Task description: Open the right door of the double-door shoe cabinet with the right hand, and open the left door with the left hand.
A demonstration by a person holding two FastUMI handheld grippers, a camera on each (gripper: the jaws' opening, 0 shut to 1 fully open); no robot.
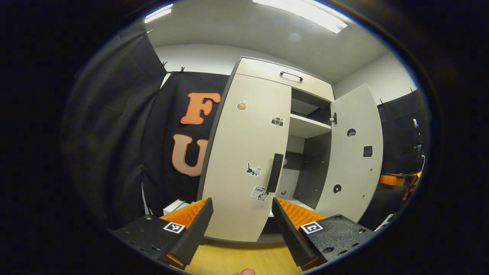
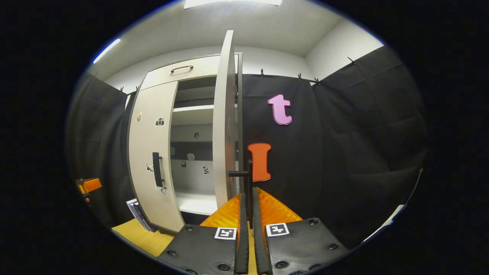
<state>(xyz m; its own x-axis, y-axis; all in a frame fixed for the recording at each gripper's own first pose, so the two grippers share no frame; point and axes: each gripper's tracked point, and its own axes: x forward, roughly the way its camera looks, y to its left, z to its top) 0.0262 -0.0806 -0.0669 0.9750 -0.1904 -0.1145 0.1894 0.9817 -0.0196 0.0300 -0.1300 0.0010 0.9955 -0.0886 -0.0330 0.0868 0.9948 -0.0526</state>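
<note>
The right gripper [image 2: 249, 214] is clamped on the right handle [image 2: 249, 183], so the right door [image 2: 223, 126] is held swung wide, while the left gripper [image 1: 241, 214] is spread before the left handle [image 1: 275, 172] of the shut, stickered left door [image 1: 248, 152], seemingly for the next pull.

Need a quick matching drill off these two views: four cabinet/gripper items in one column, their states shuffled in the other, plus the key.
Column 1
1. right door
2. left door
3. right gripper
4. left gripper

Column 2
A. fingers spread apart, in front of the cabinet, touching nothing
B. closed, its handle untouched
C. swung open, shelves exposed
D. fingers closed on the right door's handle

Pairs: 1-C, 2-B, 3-D, 4-A
</note>
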